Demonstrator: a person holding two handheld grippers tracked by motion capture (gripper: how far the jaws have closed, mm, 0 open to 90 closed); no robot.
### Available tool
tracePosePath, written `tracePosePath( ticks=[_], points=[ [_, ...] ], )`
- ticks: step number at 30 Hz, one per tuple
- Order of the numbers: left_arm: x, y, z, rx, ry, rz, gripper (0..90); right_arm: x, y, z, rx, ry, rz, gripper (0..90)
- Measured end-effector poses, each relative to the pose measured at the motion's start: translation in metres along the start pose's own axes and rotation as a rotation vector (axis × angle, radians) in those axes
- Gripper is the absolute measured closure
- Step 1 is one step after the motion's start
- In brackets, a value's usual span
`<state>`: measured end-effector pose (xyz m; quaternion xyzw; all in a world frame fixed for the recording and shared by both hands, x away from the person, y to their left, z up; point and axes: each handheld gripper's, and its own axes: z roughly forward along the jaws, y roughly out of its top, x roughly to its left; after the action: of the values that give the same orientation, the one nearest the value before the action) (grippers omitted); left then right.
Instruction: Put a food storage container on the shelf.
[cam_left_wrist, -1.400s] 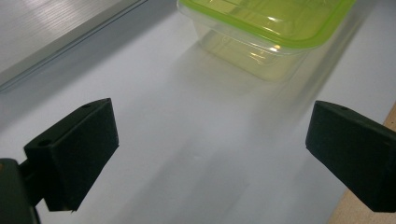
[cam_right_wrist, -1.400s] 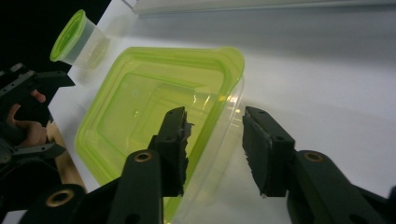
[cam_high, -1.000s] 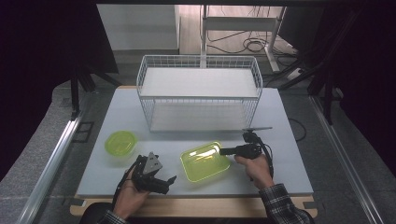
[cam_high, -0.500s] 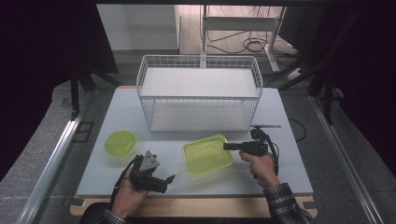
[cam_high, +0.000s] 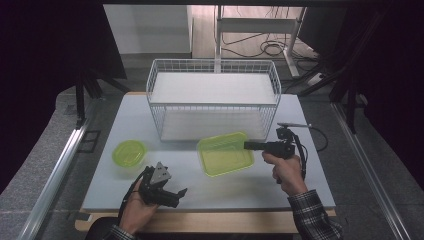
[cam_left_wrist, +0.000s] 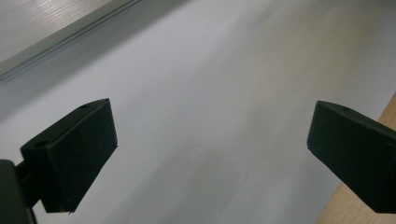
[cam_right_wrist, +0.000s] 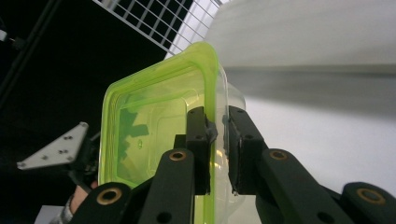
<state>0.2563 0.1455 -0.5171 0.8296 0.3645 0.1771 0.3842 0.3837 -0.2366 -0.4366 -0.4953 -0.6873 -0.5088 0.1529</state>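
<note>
On the pale counter (cam_high: 210, 187), just before the wire basket (cam_high: 212, 100), the right hand-held gripper (cam_high: 248, 145) clamps the green container's (cam_high: 223, 153) rim, while the left hand-held gripper (cam_high: 176, 194) rests open nearer the front edge.

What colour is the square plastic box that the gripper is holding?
The see-through square plastic box is bright yellow-green, clearest in the right gripper view.

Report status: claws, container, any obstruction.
Right claw shut on rectangular green container rim. Left claw open over table. Wire basket just behind container; round green container at left.
</note>
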Motion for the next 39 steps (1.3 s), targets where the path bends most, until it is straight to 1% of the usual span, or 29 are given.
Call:
tracePosePath(
  ticks=[1, 2, 3, 4, 5, 6, 7, 8, 12, 13, 14, 17, 18, 19, 20, 21, 22, 24, 27, 30, 31, 32, 36, 37, 38, 39],
  points=[
    [0.000, 0.000, 0.000, -0.003, -0.002, -0.002, 1.5, 0.000, 0.000, 0.000, 0.000, 0.000, 0.000, 80.0],
    [0.001, 0.000, 0.000, -0.011, -0.003, -0.005, 1.5, 0.005, 0.004, -0.002, -0.003, 0.009, -0.004, 79.9],
    [0.001, 0.000, 0.000, -0.011, -0.003, -0.005, 1.3, 0.005, 0.004, -0.002, -0.003, 0.009, -0.004, 79.9],
    [0.001, -0.001, 0.000, -0.022, 0.000, -0.008, 1.1, 0.011, 0.009, -0.004, 0.001, 0.015, -0.010, 80.0],
    [0.001, -0.001, 0.000, -0.022, 0.000, -0.008, 1.0, 0.011, 0.009, -0.004, 0.001, 0.015, -0.010, 80.0],
    [0.002, -0.001, 0.000, -0.023, 0.005, -0.005, 1.0, 0.016, 0.014, -0.006, -0.004, 0.018, -0.012, 80.0],
    [0.002, -0.001, 0.000, -0.023, 0.005, -0.005, 0.9, 0.016, 0.014, -0.006, -0.004, 0.018, -0.012, 80.0],
    [0.002, -0.001, -0.001, -0.025, 0.008, 0.001, 0.9, 0.021, 0.019, -0.008, -0.009, 0.023, -0.018, 80.0],
    [0.002, -0.001, -0.001, -0.032, 0.010, 0.002, 0.8, 0.031, 0.030, -0.012, -0.024, 0.022, -0.036, 80.0],
    [0.002, -0.001, -0.001, -0.032, 0.010, 0.002, 0.9, 0.031, 0.030, -0.012, -0.024, 0.022, -0.036, 80.0],
    [0.002, -0.001, -0.001, -0.036, 0.010, 0.005, 0.8, 0.036, 0.035, -0.015, -0.033, 0.019, -0.044, 80.0],
    [0.002, -0.001, -0.001, -0.039, 0.007, 0.006, 0.7, 0.040, 0.041, -0.017, -0.044, 0.018, -0.050, 80.0],
    [0.002, -0.001, -0.001, -0.040, 0.005, 0.012, 0.6, 0.045, 0.047, -0.020, -0.054, 0.018, -0.056, 80.0],
    [0.002, -0.001, -0.001, -0.040, 0.005, 0.012, 0.5, 0.045, 0.047, -0.020, -0.054, 0.018, -0.056, 80.0],
    [0.001, -0.001, 0.000, -0.039, 0.007, 0.014, 0.5, 0.049, 0.053, -0.022, -0.065, 0.019, -0.059, 80.0],
    [0.001, -0.001, 0.000, -0.039, 0.007, 0.014, 0.5, 0.049, 0.053, -0.022, -0.065, 0.019, -0.059, 80.0],
    [0.001, -0.002, 0.000, -0.036, 0.007, 0.021, 0.5, 0.053, 0.059, -0.024, -0.077, 0.019, -0.061, 80.0],
    [0.001, -0.002, 0.000, -0.034, 0.008, 0.025, 0.5, 0.056, 0.064, -0.025, -0.084, 0.019, -0.064, 80.0],
    [0.001, -0.002, 0.000, -0.033, 0.009, 0.028, 0.5, 0.060, 0.070, -0.025, -0.091, 0.020, -0.065, 80.0],
    [0.001, -0.002, 0.000, -0.032, 0.013, 0.033, 0.5, 0.066, 0.081, -0.023, -0.104, 0.017, -0.073, 80.0],
    [0.001, -0.002, 0.000, -0.032, 0.013, 0.033, 0.5, 0.066, 0.081, -0.023, -0.104, 0.017, -0.073, 80.0],
    [0.001, -0.002, 0.000, -0.032, 0.014, 0.033, 0.6, 0.070, 0.086, -0.022, -0.109, 0.012, -0.076, 80.0],
    [0.002, -0.002, -0.001, -0.039, 0.011, 0.032, 0.6, 0.075, 0.097, -0.018, -0.126, 0.006, -0.084, 80.0],
    [0.002, -0.002, -0.001, -0.039, 0.011, 0.032, 0.6, 0.075, 0.097, -0.018, -0.126, 0.006, -0.084, 80.0],
    [0.003, -0.002, -0.002, -0.051, -0.004, 0.027, 0.6, 0.076, 0.103, -0.016, -0.135, -0.003, -0.090, 80.0],
    [0.003, -0.002, -0.002, -0.062, -0.007, 0.023, 0.6, 0.077, 0.105, -0.015, -0.138, -0.008, -0.091, 80.0]
  ],
)
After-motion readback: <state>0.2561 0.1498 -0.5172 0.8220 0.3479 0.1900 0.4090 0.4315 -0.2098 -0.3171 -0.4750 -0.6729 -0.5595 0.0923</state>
